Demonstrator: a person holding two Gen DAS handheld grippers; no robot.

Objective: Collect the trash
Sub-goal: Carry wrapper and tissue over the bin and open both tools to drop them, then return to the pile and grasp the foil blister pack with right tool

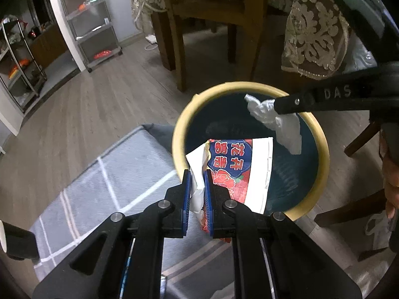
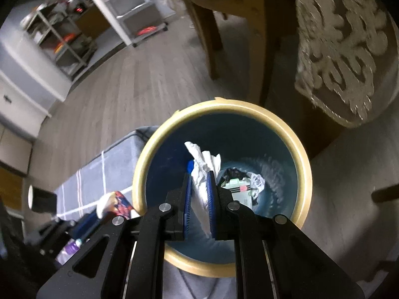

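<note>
A round bin with a yellow rim point(image 1: 179, 127) and dark blue inside stands on the floor; it also shows in the right wrist view point(image 2: 303, 164). My left gripper point(image 1: 198, 182) is shut on a red, blue and white printed wrapper point(image 1: 237, 167), held over the bin's near edge. My right gripper point(image 2: 199, 182) is shut on a crumpled white tissue point(image 2: 204, 164), held over the bin's mouth; the tissue point(image 1: 276, 122) and gripper also show in the left wrist view. Earlier trash point(image 2: 242, 184) lies at the bin's bottom.
A grey checked mat point(image 1: 104, 182) lies left of the bin on the wood floor. Wooden chairs point(image 1: 179, 32) and a lace tablecloth point(image 1: 314, 35) stand behind the bin. Wire shelving carts point(image 1: 89, 20) stand at the far left.
</note>
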